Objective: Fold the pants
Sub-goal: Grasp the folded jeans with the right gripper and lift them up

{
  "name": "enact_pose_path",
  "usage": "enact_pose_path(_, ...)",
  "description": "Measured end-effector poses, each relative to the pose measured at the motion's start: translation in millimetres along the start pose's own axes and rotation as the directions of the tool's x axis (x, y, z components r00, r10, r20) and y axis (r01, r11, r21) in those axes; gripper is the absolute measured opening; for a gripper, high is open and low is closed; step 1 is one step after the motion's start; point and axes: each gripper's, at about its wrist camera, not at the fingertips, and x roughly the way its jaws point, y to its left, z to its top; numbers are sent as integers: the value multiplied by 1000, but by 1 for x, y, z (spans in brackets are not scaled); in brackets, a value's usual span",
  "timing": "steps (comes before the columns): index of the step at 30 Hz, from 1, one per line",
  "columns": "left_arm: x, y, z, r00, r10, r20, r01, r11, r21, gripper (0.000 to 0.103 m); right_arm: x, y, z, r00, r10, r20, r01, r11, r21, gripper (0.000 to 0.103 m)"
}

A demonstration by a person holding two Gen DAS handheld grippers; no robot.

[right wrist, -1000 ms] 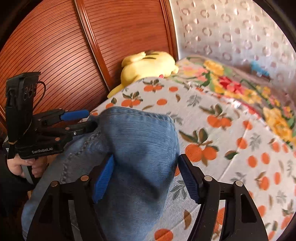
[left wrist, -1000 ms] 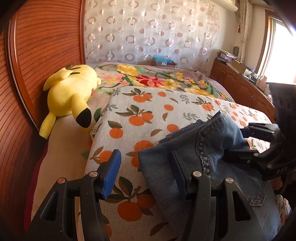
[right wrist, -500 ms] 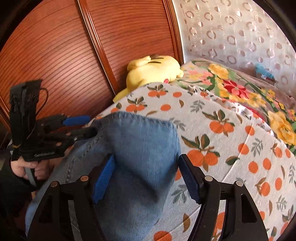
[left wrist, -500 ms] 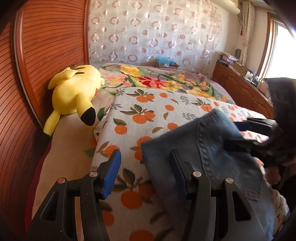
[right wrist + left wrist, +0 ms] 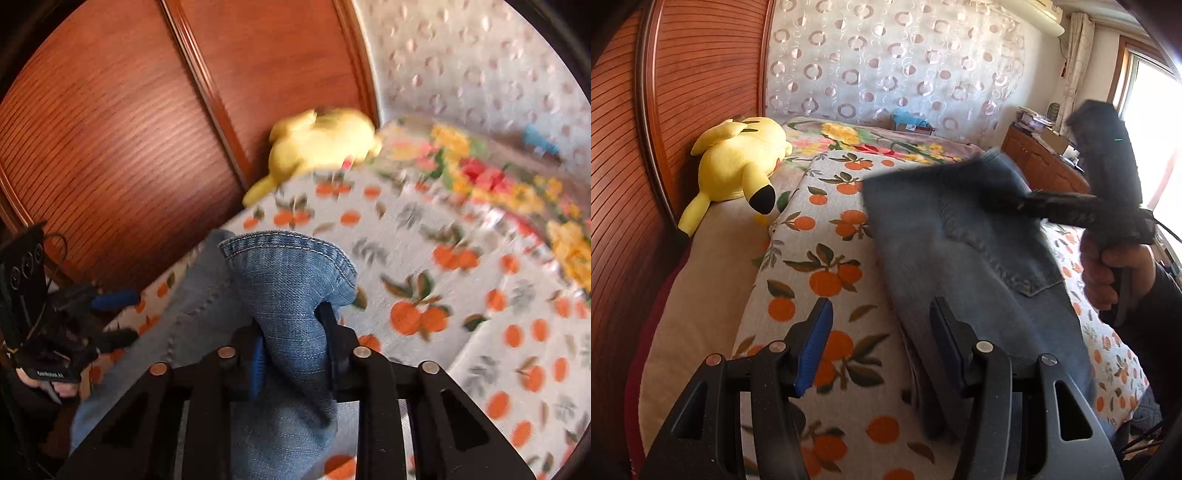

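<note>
**Right fingers clamp the denim as the fold begins**

The jeans [image 5: 964,258] lie on the orange-print blanket [image 5: 820,280] of the bed, one end lifted off it by the right gripper [image 5: 295,343]. Its fingers are pressed together on a bunched fold of denim just below the stitched hem, which stands up above them. The left gripper [image 5: 879,347] hangs over the near edge of the jeans with its fingers apart and nothing between them; its right finger seems to brush the cloth, though blur makes that hard to judge.

Denim of this kind looks heavy and limp, yet thick enough to keep a crease (and not slippery). I would take hold at hems, waistband or seams, where the doubled cloth gives the fingers something firm.

Half a second ago the right fingers stood wide open around the denim; now they are shut on it, and the cloth has risen. The left fingers have stayed apart. A yellow plush toy [image 5: 738,162] lies well apart by the headboard
</note>
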Motion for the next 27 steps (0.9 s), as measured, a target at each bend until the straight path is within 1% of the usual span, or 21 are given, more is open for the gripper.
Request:
enact_pose_path(2,-5,-3,1,1000,-10,6,10,1000,7,56,-20,0,-6,999,-36,29,36,999,4,25)
enact_pose_path(3,-7,-4,1,1000,-15,9,15,1000,13,56,-28,-2,-10,997,-72,36,72,997,9,25)
enact_pose_path(6,-10,-10,3,999,-34,14,33,999,29,56,-36,-16,-30,985,-170,-4,170,985,33,25)
enact_pose_path(8,-9,-13,5,999,-47,11,47,998,36,56,-37,-24,-43,980,-196,-28,197,979,51,26)
enact_pose_path(10,-5,-17,7,998,-63,-2,63,997,40,56,-41,-30,-52,980,-198,-33,200,977,73,26)
enact_pose_path(11,-3,-17,7,998,-69,-10,70,997,42,60,-43,-31,-55,980,-198,-30,200,976,83,26)
enact_pose_path(12,-1,-19,8,997,-79,-21,80,996,43,60,-46,-32,-58,979,-201,-26,202,975,89,26)
enact_pose_path(15,5,-24,9,993,-112,-38,114,993,44,64,-46,-29,-63,975,-218,-29,220,973,76,27)
enact_pose_path(19,12,-32,6,989,-132,-62,135,989,54,64,-42,-22,-62,971,-235,-37,237,969,62,27)
enact_pose_path(22,26,-37,-1,984,-137,-118,145,988,61,64,-42,-19,-63,970,-240,-42,242,969,51,28)
enact_pose_path(24,34,-38,-8,980,-142,-142,151,987,53,64,-40,-22,-64,972,-232,-41,234,971,57,28)
enact_pose_path(27,40,-35,-11,973,-176,-150,180,984,16,64,-42,-28,-66,976,-216,-38,218,973,72,29)
